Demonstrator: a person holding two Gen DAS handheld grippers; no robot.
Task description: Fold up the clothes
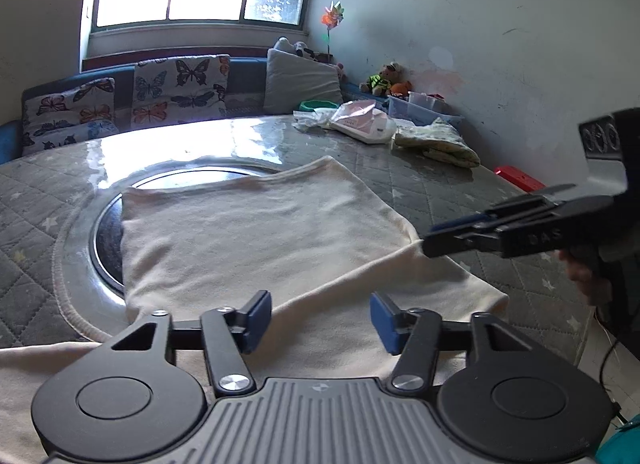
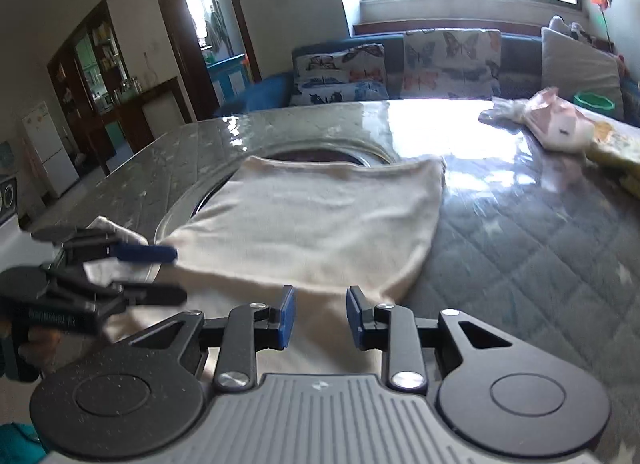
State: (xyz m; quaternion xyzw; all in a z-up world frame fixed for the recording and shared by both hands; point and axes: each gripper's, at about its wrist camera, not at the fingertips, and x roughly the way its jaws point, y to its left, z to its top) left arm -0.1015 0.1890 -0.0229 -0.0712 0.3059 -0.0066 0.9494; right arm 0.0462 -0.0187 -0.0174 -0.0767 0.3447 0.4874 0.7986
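A cream garment (image 1: 256, 240) lies flat on the table, and its far end covers part of a round metal-rimmed recess (image 1: 104, 232). A folded layer runs diagonally across its near part. My left gripper (image 1: 320, 322) hovers open over the garment's near edge, nothing between its blue pads. In the right wrist view the left gripper (image 2: 176, 272) shows at the garment's left edge, jaws apart. My right gripper (image 2: 321, 316) is open above the garment (image 2: 320, 215) near its right corner. From the left wrist view the right gripper's tip (image 1: 430, 242) touches the fold's right edge.
The table (image 1: 460, 191) has a grey quilted cover under clear plastic. At the far right lie a pink-white bag (image 1: 360, 119), a yellowish folded cloth (image 1: 440, 143) and a clear bin (image 1: 420, 105). A sofa with butterfly cushions (image 1: 176, 87) stands behind. A red object (image 1: 520, 177) sits at the right edge.
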